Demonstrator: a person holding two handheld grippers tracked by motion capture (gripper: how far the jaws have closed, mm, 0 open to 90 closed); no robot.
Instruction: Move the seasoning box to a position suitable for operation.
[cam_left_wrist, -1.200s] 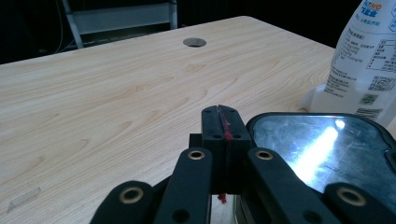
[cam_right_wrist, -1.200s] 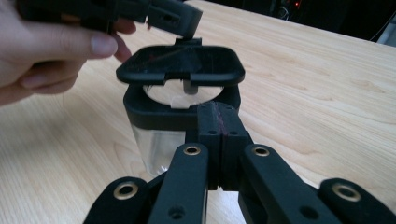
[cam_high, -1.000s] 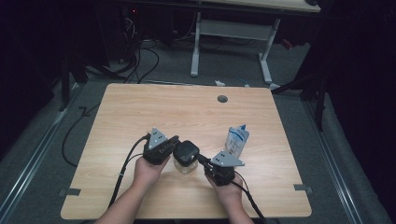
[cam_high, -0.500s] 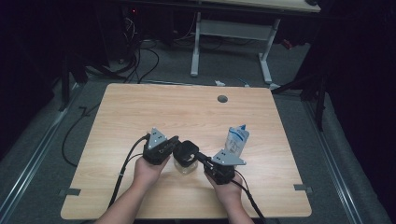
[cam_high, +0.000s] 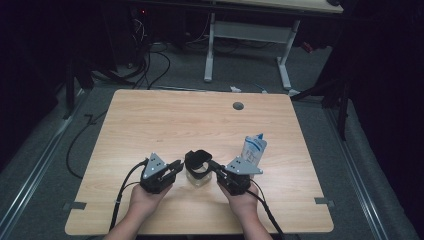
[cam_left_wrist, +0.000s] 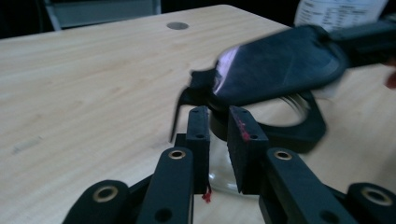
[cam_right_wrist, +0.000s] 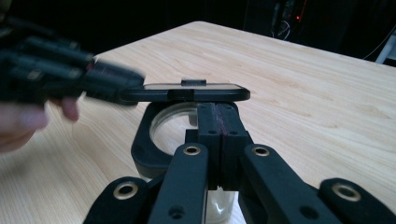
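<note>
A small clear jar with a black collar stands near the table's front edge, between both hands. Its black flip lid is raised above the mouth. My right gripper is shut on the lid's edge, and in the right gripper view the lid lies flat and edge-on over the open mouth. My left gripper is closed on the near side of the jar at its collar, with the jar wall between its pads. In the left gripper view the lid is blurred.
A white and blue pouch stands upright just right of my right gripper. A round grey cable port sits in the tabletop at the back. Cables trail off the table's front edge from both grippers.
The lid has tipped up a little over the jar in my right gripper. Both hands have stayed almost in place.
</note>
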